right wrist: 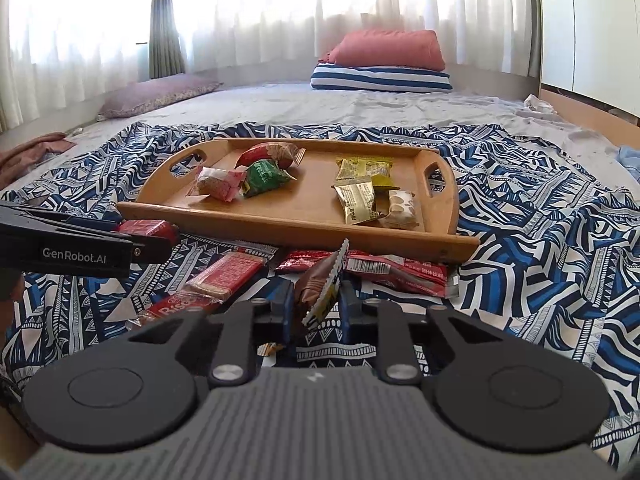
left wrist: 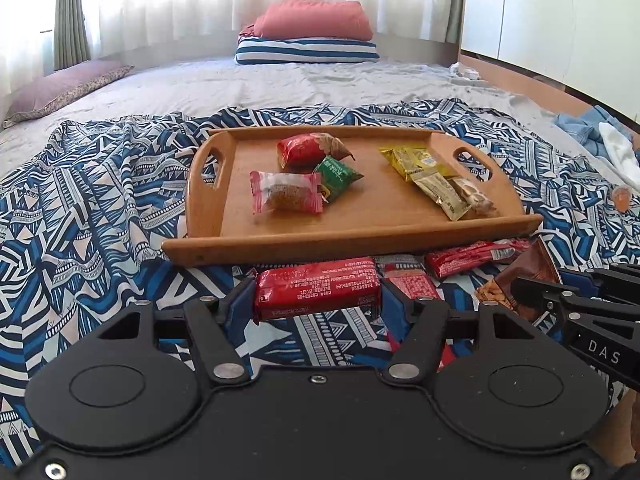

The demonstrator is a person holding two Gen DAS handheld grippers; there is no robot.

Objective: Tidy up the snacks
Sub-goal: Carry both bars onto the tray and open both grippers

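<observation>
A wooden tray (left wrist: pixel 280 246) (right wrist: pixel 280 228) lies on the patterned cloth and holds several snacks: red, pink and green packets at its left, yellow and gold ones at its right (left wrist: pixel 416 162). My left gripper (left wrist: pixel 318 300) is shut on a red snack bar (left wrist: pixel 318 292), held just above the cloth in front of the tray; the bar also shows in the right wrist view (right wrist: pixel 150 230). My right gripper (right wrist: pixel 316 300) is shut on a brown snack packet (right wrist: pixel 320 280), held edge-up; the packet also shows in the left wrist view (left wrist: pixel 528 276).
More red bars lie on the cloth before the tray (left wrist: pixel 468 258) (right wrist: pixel 228 274) (right wrist: pixel 384 268). The blue-and-white cloth (left wrist: pixel 88 216) covers a grey bed. Pillows (left wrist: pixel 308 36) lie at the far end. A wooden edge and clothes (left wrist: pixel 600 132) are at right.
</observation>
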